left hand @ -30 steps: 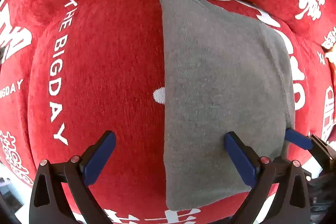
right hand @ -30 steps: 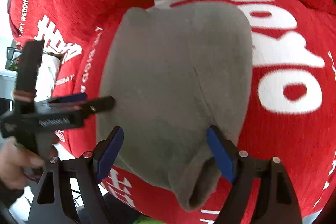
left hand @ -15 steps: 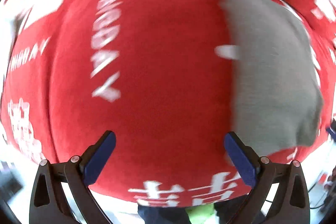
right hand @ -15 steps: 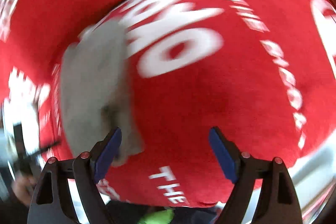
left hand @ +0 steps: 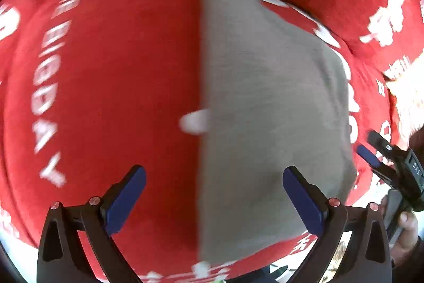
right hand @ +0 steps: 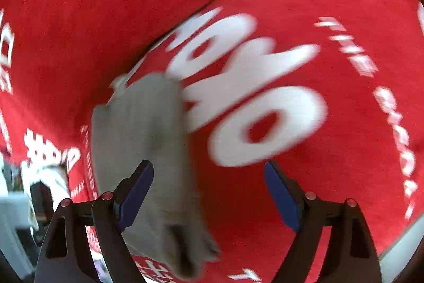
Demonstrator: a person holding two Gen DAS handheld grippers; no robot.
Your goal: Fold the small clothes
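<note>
Grey knit garment [left hand: 270,110] folded oblong on plush red cover [left hand: 119,70]; both jaws spread, empty.

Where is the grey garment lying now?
The grey garment lies folded on the red printed cover: right of centre in the left wrist view, lower left in the right wrist view.

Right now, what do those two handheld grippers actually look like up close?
Each gripper is a black plastic frame with triangular cut-outs and small silvery-red round fasteners, ending in two fingers with flat blue pads. The left gripper and right gripper look alike. Seen from the left wrist camera, the right one carries a small white-lettered label, too blurred to read. No cables show.
</note>
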